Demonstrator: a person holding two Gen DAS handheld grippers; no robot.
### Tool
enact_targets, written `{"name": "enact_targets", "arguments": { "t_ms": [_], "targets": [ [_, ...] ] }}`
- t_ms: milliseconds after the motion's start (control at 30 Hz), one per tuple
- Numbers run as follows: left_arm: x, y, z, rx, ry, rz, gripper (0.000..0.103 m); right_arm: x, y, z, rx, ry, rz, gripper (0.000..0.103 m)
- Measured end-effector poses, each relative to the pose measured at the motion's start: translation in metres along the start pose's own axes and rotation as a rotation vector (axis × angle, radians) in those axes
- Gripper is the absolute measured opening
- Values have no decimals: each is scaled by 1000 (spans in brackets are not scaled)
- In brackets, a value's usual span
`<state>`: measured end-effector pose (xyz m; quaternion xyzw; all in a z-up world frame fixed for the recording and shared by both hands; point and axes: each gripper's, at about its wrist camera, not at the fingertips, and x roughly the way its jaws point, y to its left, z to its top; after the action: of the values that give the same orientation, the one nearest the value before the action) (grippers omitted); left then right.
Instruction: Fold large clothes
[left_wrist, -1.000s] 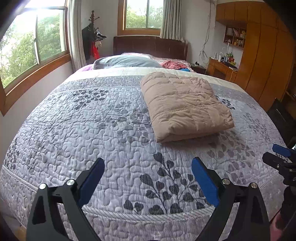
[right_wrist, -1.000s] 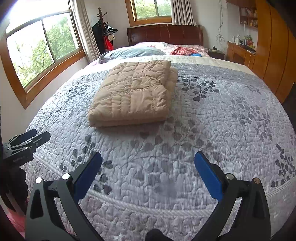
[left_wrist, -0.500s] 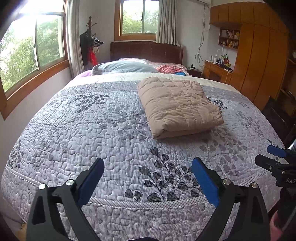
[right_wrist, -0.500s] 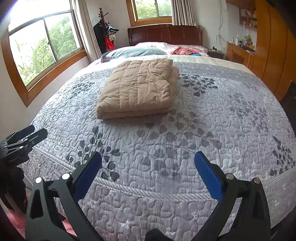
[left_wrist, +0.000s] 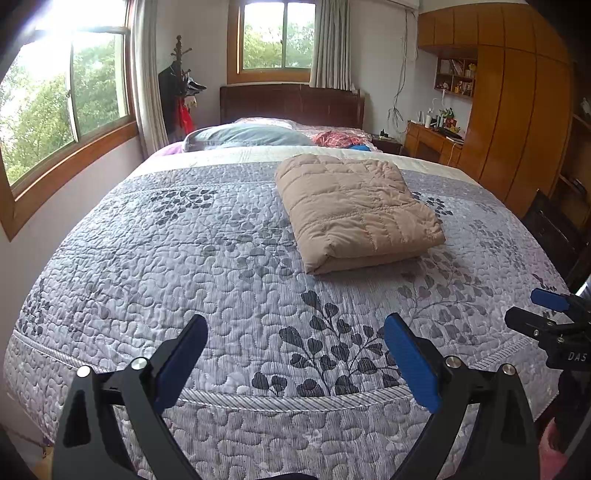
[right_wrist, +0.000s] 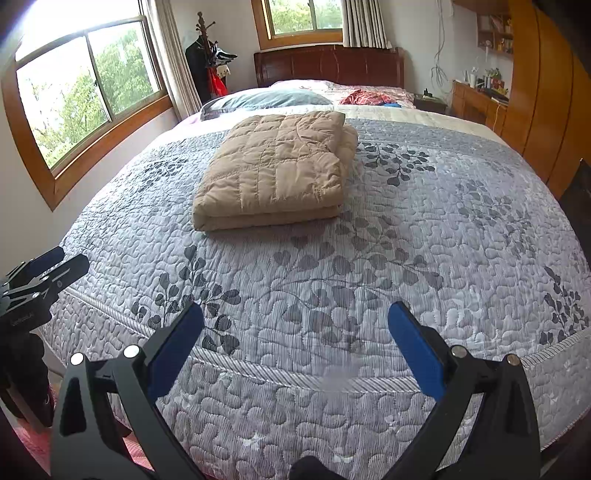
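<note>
A big bed (left_wrist: 147, 258) with a grey leaf quilt (right_wrist: 424, 240) fills the room. The tan puffy coat (left_wrist: 354, 210) lies folded in the middle of the bed. The left gripper (left_wrist: 295, 354) and right gripper (right_wrist: 295, 336) hang over the bed's foot, jaws wide apart, holding nothing. Windows (left_wrist: 66, 103) sit left of the bed.

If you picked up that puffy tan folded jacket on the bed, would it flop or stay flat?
The puffy tan quilted jacket would probably flop and sag, since its stacked folds look soft and rounded. It likely feels light for its size, being puffed and barely denting the grey leaf-patterned bedspread. Grabbed by one layer, the folds may well fall open.
</note>
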<state>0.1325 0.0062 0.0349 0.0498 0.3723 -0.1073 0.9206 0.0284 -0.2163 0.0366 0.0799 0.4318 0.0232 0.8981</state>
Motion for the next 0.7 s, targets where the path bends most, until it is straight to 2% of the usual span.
{"name": "enact_targets", "arguments": {
  "t_ms": [700],
  "targets": [
    [7, -1, -2, 23, 15, 2, 96, 4, -2, 1, -9, 9, 10, 100]
  ]
}}
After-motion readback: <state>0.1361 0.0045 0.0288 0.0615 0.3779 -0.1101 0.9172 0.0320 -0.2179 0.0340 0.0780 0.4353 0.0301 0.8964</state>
